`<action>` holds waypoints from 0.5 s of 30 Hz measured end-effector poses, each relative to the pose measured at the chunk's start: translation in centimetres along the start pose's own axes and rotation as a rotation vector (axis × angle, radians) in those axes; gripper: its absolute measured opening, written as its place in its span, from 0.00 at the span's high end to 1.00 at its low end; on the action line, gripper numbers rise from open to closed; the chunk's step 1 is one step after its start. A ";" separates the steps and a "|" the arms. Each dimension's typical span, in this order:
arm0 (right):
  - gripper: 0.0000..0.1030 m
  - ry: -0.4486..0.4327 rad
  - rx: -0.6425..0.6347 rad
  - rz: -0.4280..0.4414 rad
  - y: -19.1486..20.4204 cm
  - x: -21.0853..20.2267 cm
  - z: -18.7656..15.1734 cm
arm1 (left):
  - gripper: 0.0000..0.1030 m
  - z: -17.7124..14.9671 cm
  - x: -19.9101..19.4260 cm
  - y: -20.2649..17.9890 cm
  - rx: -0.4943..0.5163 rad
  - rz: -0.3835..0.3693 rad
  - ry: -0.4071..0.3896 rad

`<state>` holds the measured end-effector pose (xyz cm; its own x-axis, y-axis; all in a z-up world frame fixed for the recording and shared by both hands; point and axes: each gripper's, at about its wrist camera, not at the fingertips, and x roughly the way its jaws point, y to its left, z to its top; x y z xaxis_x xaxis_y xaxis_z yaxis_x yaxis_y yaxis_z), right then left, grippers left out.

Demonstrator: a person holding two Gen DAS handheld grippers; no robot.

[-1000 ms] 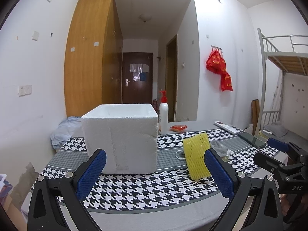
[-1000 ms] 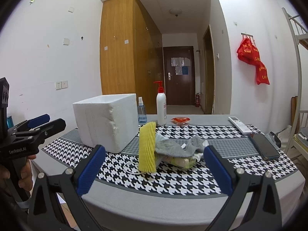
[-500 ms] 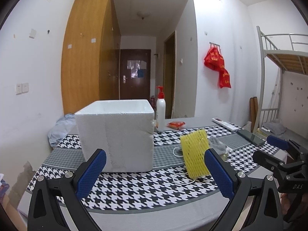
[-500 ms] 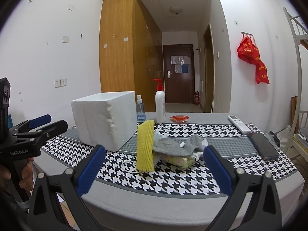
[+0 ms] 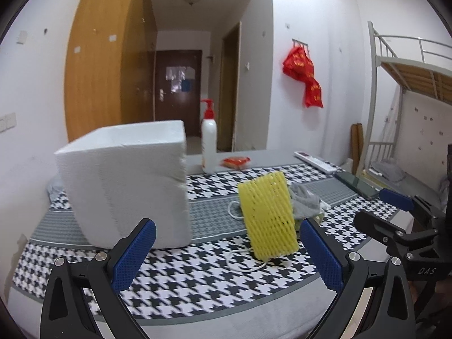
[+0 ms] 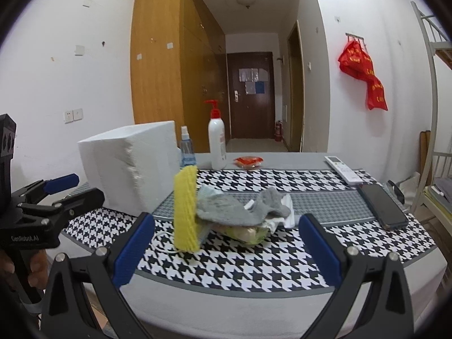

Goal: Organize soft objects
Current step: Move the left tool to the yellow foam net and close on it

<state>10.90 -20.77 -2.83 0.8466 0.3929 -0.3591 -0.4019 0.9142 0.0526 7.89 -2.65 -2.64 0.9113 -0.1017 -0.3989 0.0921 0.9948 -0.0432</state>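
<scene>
A yellow foam net sleeve (image 5: pixel 268 214) (image 6: pixel 186 209) stands upright on the houndstooth tablecloth, leaning against a pile of grey cloth (image 6: pixel 240 209) (image 5: pixel 306 200) and white and green soft items. A white foam box (image 5: pixel 127 180) (image 6: pixel 130 163) stands to its left. My left gripper (image 5: pixel 226 257) is open at the table's near edge, between the box and the sleeve, holding nothing. My right gripper (image 6: pixel 226 248) is open too, short of the pile, empty. Each gripper shows in the other's view: the right gripper (image 5: pixel 395 217) and the left gripper (image 6: pixel 56 195).
A white pump bottle (image 6: pixel 217 141), a small blue spray bottle (image 6: pixel 186 149) and a red packet (image 6: pixel 248 161) stand at the back. A remote (image 6: pixel 341 169) and a dark phone (image 6: pixel 381 209) lie at the right. A white cord (image 5: pixel 245 257) curls under the sleeve. A bunk bed (image 5: pixel 409 84) is at the right.
Both grippers have moved a little closer to the table; the box, sleeve and pile look larger. The left view has swung slightly left. Nothing on the table moved.
</scene>
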 end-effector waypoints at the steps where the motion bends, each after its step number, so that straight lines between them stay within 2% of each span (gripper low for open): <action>1: 0.00 0.008 0.004 -0.005 -0.2 0.3 0.1 | 0.01 0.0 0.5 -0.2 0.007 -0.008 0.010; 6: 0.00 0.029 -0.004 -0.025 -0.6 1.3 0.2 | 0.01 0.0 2.5 -1.0 0.030 -0.046 0.049; 15: 0.00 0.079 0.019 -0.052 -2.2 3.5 0.0 | 0.01 0.0 5.7 -1.5 0.030 -0.066 0.127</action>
<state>14.74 -21.44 -4.18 0.8356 0.3369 -0.4339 -0.3512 0.9350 0.0496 12.97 -4.69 -4.88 0.8451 -0.1641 -0.5088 0.1633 0.9855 -0.0465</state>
